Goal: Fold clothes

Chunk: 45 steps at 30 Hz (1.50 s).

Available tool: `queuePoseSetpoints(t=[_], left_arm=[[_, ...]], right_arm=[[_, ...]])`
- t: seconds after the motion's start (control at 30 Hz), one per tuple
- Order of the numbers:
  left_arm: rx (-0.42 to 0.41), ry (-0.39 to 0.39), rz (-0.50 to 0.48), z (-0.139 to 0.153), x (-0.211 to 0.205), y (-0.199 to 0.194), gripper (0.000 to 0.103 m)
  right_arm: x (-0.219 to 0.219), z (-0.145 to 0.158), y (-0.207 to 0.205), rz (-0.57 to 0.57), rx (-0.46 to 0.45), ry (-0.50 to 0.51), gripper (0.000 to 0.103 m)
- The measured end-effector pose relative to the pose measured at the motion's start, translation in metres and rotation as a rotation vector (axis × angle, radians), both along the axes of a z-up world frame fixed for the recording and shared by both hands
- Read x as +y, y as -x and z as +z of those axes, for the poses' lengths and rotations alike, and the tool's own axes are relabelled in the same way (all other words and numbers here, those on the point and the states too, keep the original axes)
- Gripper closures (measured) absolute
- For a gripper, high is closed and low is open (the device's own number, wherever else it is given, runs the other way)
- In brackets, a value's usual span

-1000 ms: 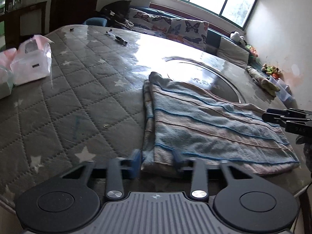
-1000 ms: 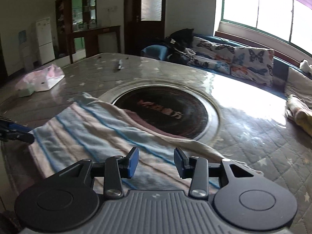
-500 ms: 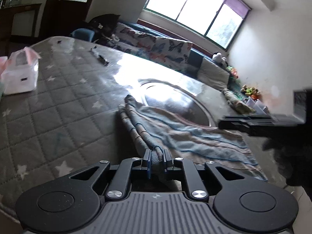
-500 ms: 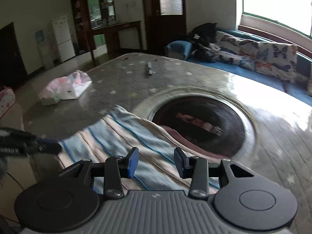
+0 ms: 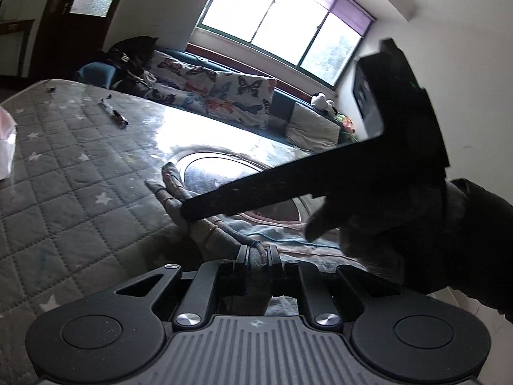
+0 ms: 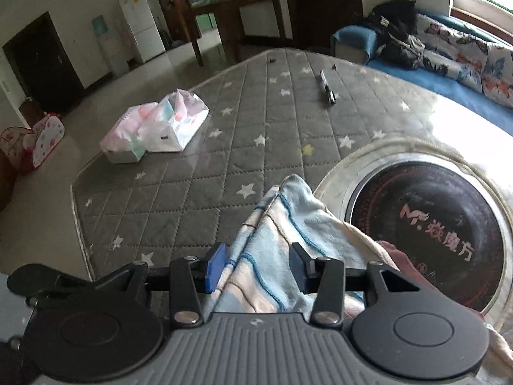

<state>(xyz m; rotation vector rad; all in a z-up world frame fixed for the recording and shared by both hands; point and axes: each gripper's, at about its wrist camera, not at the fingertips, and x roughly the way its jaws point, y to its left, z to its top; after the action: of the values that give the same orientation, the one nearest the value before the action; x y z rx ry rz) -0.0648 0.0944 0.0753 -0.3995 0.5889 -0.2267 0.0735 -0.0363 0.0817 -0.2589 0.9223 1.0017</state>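
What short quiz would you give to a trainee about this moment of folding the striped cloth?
1. True or false: the left hand-held gripper is shut on the striped cloth.
2. Choose one. The right hand-held gripper is: A) shut on the cloth; B) open, with the cloth between its fingers; C) open, with nothing between its fingers.
3. Fill the gap: in the right wrist view, the round black plate set in the table lies to the ___ of the cloth.

Key: 1 true; 2 B; 3 right.
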Motion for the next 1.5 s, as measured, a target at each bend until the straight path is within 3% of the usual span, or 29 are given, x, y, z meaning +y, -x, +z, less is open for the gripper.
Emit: queuePoseSetpoints(t=[0.27,0.33,0.4,0.5,0.53,0.57,0.63,0.73,0.9,1.17,1.5], left_arm=[[-0.008,-0.031,-0.055,0.002,-0.02,-0.011,0.091],[-0.008,-0.042,-0.068,0.002,-0.027,-0.014,0.091],[-0.006,-0.046,-0.082,0.003,-0.031,-0.018,0.091],[-0.016,-0.037,-0.103,0.005,-0.033,-0.02,0.087],[-0.03,-0.037,-0.108,0.007,-0.033,-0.019,0.08],[-0.045,-0.038,-0.113,0.009,-0.033,-0.018,0.075],[-0.082,-0.051,-0.115,0.014,-0.033,-0.015,0.054],[-0.106,-0.079,-0.101,0.016,-0.033,-0.014,0.052],[-0.056,-0.094,-0.072,0.012,-0.033,-0.026,0.048],[-0.003,-0.126,-0.123,0.001,-0.058,-0.04,0.046],[0.059,-0.176,-0.169,-0.011,-0.09,-0.058,0.043]], right_arm=[[0.011,-0.01,-0.004,0.015,0.027,0.033,0.059],[0.009,-0.011,-0.003,0.011,0.012,0.039,0.068],[0.003,-0.01,-0.004,0.0,-0.002,0.041,0.085],[-0.012,-0.007,-0.006,-0.033,-0.017,0.028,0.093],[-0.021,-0.005,-0.007,-0.047,-0.02,0.017,0.094],[-0.029,-0.003,-0.008,-0.061,-0.023,0.004,0.094],[-0.048,0.001,-0.011,-0.093,-0.027,-0.018,0.095],[-0.08,0.005,-0.014,-0.149,-0.027,-0.048,0.095],[-0.139,0.007,-0.015,-0.25,-0.013,-0.101,0.096],[-0.228,-0.01,-0.009,-0.425,0.032,-0.158,0.096],[-0.296,-0.034,-0.013,-0.539,0.067,-0.178,0.096]])
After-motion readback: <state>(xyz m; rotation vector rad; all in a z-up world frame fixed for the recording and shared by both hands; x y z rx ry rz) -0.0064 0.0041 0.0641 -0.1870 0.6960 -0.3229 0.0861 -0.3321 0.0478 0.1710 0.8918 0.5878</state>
